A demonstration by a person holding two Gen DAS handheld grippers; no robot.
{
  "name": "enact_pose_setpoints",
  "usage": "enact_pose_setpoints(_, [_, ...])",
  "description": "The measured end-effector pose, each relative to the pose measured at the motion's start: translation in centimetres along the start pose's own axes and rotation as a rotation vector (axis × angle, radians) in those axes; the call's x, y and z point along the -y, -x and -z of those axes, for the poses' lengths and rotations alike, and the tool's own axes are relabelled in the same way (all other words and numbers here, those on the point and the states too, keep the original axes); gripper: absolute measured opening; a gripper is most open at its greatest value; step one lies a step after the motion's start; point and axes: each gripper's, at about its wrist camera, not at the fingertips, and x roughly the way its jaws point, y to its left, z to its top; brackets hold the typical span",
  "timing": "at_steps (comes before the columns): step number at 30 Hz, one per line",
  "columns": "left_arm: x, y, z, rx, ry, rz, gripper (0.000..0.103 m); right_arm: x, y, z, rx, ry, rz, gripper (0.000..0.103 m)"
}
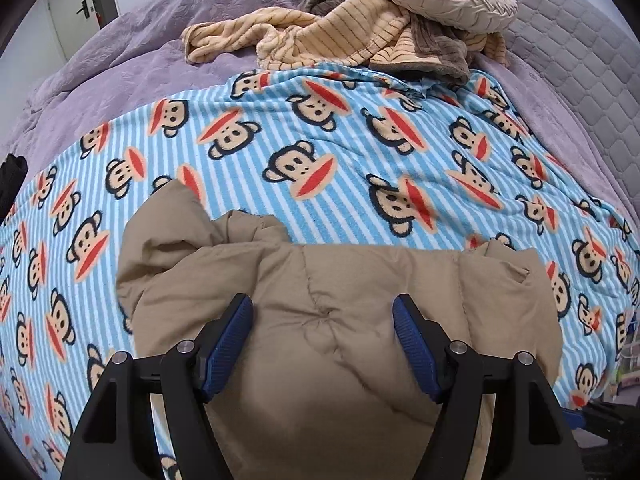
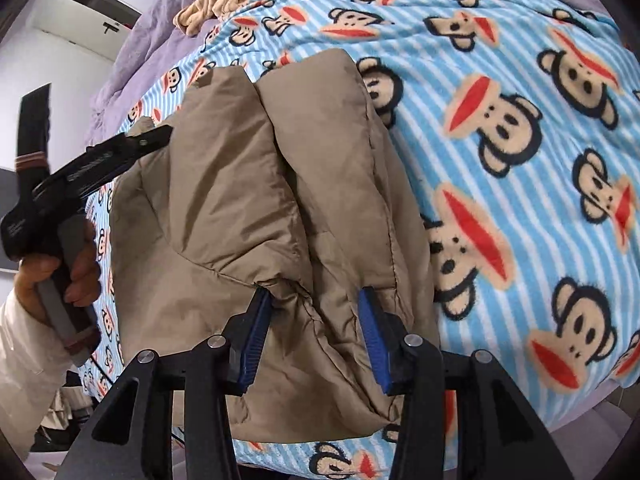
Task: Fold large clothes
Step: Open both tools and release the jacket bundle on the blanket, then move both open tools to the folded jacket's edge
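Jacket on blanket

- Tan quilted puffer jacket, puffy and creased, lies bunched and partly folded at the near edge of the monkey-print blanket.

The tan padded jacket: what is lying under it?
The tan padded jacket lies on the blue striped monkey blanket, which shows on all sides of it. That blanket spreads over a purple bed cover. Whatever lies directly beneath the jacket's middle is covered and cannot be seen.
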Motion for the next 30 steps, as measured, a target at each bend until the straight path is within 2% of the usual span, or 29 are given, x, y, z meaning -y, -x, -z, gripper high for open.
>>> enact_pose_setpoints(4, [-1.3, 3.0, 2.5, -0.017, 0.032, -0.026, 0.073, 0.9, -0.6, 0.5, -0.044, 0.004, -0.007, 0.048])
enact_pose_setpoints(9, [-2.5, 4.9, 7.1, -0.105, 0.112, -0.067, 0.074, 2.2, -1.9, 1.7, -0.107, -0.014, -0.03, 0.048])
enact_pose_setpoints(10, [-2.6, 5.1, 7.9, -0.113, 0.133, -0.075, 0.088, 2.3, -2.2, 1.9, -0.116, -0.01, -0.032, 0.048])
enact_pose_setpoints(12, [-2.7, 5.7, 9.5, -0.111, 0.177, -0.119, 0.102, 2.4, -2.8, 2.4, -0.132, 0.009, -0.031, 0.048])
enact_pose_setpoints(17, [-2.8, 5.9, 12.0, -0.138, 0.267, -0.113, 0.102, 2.5, -3.7, 3.2, -0.15, 0.044, -0.027, 0.048])
enact_pose_setpoints(22, [-2.5, 6.6, 12.8, -0.143, 0.261, -0.124, 0.102, 2.0, -3.7, 2.8, -0.161, 0.041, -0.023, 0.05])
enact_pose_setpoints(27, [-2.8, 6.9, 13.4, -0.155, 0.257, -0.11, 0.102, 1.2, -2.2, 1.4, -0.133, 0.008, -0.021, 0.051])
enact_pose_setpoints(30, [-3.2, 7.5, 13.8, -0.152, 0.27, -0.106, 0.102, 0.8, -1.1, 1.4, -0.113, 0.009, -0.015, 0.056])
